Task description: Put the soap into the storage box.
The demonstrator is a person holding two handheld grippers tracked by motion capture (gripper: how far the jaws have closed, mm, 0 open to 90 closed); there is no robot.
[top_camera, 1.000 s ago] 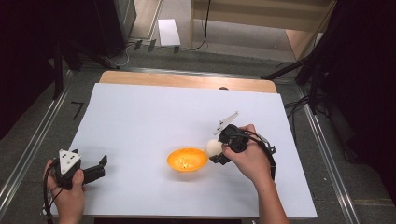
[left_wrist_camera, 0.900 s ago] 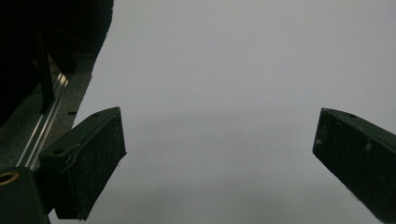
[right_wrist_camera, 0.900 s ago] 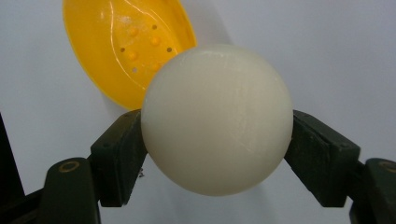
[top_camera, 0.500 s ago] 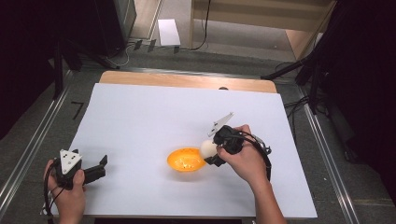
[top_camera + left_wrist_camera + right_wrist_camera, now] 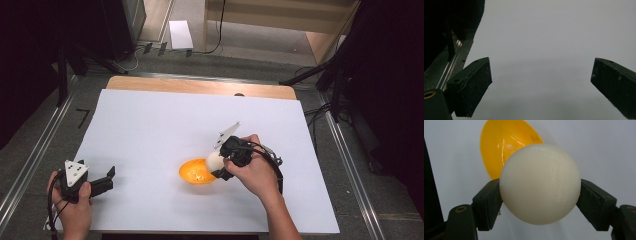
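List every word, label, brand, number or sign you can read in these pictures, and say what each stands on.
None can be read: the white ball, the orange bowl, the white sheet and both grippers bear no lettering.
A white card on the floor beyond the table looks blank.

We see a rectangular table with a light wooden top (image 5: pixel 200 86), its far edge showing as a bare strip at twelve o'clock. A large white paper sheet (image 5: pixel 165 125) lies flat on the wood and covers nearly all of it, reaching the near edge at six o'clock. On the sheet, slightly toward four o'clock from its middle, sits a shallow, glossy orange plastic bowl (image 5: pixel 195 172), open side up. A small dark spot (image 5: pixel 239 94) marks the wooden strip toward one o'clock.
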